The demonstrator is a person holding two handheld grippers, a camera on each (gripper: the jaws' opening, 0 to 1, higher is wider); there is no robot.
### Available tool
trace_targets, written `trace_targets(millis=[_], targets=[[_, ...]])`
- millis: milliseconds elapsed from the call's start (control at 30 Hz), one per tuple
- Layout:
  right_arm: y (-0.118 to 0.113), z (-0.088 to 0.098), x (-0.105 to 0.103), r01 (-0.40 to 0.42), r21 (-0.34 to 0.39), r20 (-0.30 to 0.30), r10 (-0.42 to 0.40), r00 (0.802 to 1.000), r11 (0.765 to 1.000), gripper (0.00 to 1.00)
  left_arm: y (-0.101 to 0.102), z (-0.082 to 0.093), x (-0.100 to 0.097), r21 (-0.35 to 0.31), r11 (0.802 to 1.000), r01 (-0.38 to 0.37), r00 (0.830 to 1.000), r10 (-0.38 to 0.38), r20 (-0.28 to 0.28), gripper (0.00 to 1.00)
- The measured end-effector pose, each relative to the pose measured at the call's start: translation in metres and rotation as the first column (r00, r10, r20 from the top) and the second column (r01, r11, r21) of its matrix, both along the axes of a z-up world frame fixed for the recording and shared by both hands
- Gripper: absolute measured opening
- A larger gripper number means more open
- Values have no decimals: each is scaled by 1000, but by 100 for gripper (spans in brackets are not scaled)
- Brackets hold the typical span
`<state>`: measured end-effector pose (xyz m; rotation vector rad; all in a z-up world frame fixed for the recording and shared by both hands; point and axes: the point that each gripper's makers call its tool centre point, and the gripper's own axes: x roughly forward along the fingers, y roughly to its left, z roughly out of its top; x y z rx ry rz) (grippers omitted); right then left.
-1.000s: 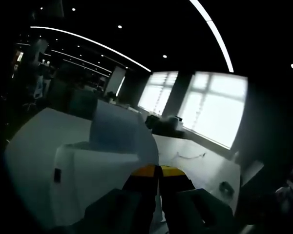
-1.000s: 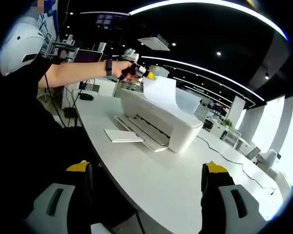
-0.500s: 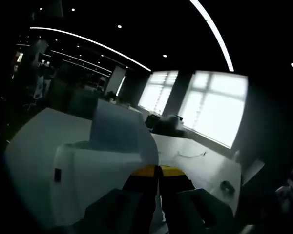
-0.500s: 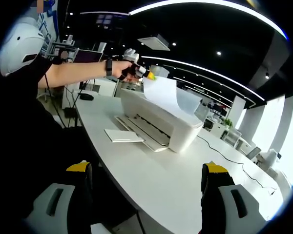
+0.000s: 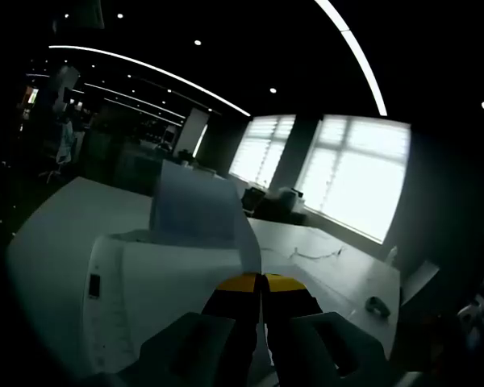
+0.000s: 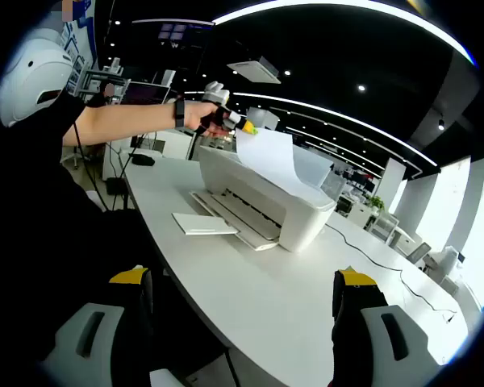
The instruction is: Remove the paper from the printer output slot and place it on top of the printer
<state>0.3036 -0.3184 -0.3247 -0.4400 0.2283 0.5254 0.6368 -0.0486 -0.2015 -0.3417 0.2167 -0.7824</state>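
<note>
Left gripper (image 6: 244,125) pinches the white paper sheet (image 6: 268,157) by its corner, holding it just above the white printer (image 6: 294,218) for setting down; right gripper (image 6: 242,302) fingers spread wide, idle over the white bench (image 6: 266,310).

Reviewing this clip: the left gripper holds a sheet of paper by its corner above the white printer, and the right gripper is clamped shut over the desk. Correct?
Not quite. In the right gripper view the right gripper is open, its jaws wide apart over the desk. The rest stands: the left gripper holds the sheet of paper by its corner above the white printer.
</note>
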Motion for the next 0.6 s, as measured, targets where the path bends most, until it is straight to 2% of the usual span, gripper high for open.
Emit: trace_targets(millis=[600], targets=[[0, 1, 0, 1, 0, 0, -1, 1000, 1000, 88, -1, -5, -2, 9, 1000, -4, 1000, 4, -1, 6]])
